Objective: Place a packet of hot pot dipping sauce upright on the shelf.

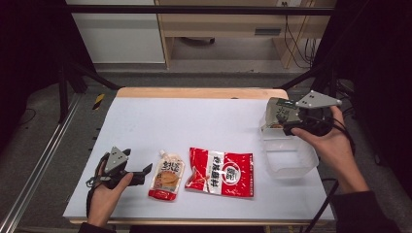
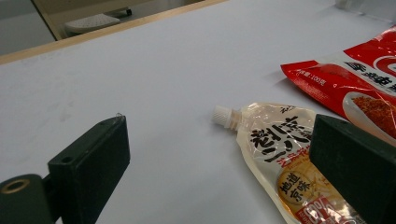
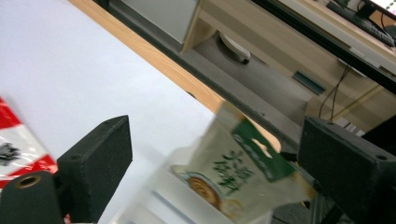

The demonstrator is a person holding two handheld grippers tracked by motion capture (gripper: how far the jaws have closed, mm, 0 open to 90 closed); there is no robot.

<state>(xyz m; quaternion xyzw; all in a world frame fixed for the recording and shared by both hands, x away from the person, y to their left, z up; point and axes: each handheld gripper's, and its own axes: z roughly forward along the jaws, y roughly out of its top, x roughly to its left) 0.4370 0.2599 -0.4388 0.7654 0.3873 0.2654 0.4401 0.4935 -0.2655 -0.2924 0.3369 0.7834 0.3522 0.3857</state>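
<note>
green-topped packet is sitting tilted at the far rim of a clear plastic tub near the table's right edge, just ahead of the right gripper. in the right gripper view its jaws are standing wide apart, not pressing on the blurred packet. left gripper is resting low on the white table, jaws spread and gripping nothing, just beside a spouted sauce pouch. a red bag is lying between pouch and tub.
</note>
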